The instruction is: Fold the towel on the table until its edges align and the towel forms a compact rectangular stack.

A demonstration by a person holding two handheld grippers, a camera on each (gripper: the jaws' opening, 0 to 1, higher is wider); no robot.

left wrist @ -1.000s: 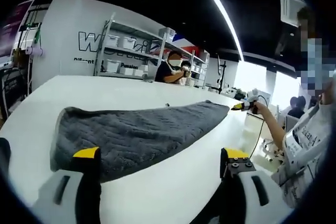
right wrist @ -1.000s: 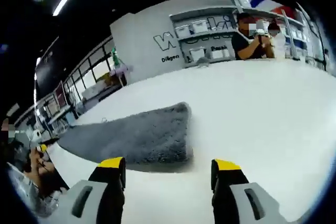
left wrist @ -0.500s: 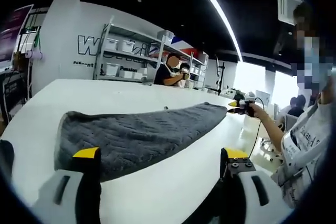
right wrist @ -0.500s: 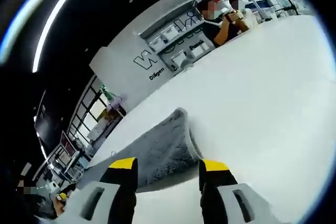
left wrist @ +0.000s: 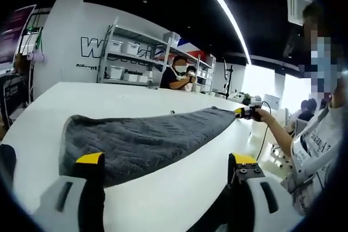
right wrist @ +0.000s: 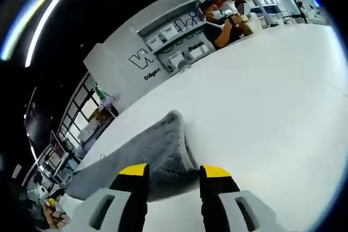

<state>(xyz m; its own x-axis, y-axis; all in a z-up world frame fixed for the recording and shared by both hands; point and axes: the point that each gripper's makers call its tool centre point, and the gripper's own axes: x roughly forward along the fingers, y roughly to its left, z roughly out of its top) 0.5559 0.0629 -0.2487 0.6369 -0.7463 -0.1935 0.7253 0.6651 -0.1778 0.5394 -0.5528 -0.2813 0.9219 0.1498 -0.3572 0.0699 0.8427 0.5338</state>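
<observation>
A grey towel [left wrist: 141, 139], folded into a long strip, lies across the white table [left wrist: 109, 93]. My left gripper [left wrist: 166, 160] is open and hovers just short of the strip's near long edge, nothing between its jaws. At the strip's far right end a hand holds my right gripper [left wrist: 243, 113]. In the right gripper view the towel [right wrist: 147, 148] runs away to the left, and its short end lies between the jaws of my right gripper [right wrist: 174, 171]. Those jaws stand open with a narrow gap, on either side of the end's edge.
Bare white table [right wrist: 272, 107] spreads to the right of the towel. Shelves with white bins [left wrist: 128, 52] stand behind the table, and a person [left wrist: 176, 71] sits at its far edge. The person holding the grippers [left wrist: 321, 134] is at the right.
My right gripper has come down to the towel's short end and its jaws have narrowed around it. My left gripper stays open and about where it was; the towel has not moved.
</observation>
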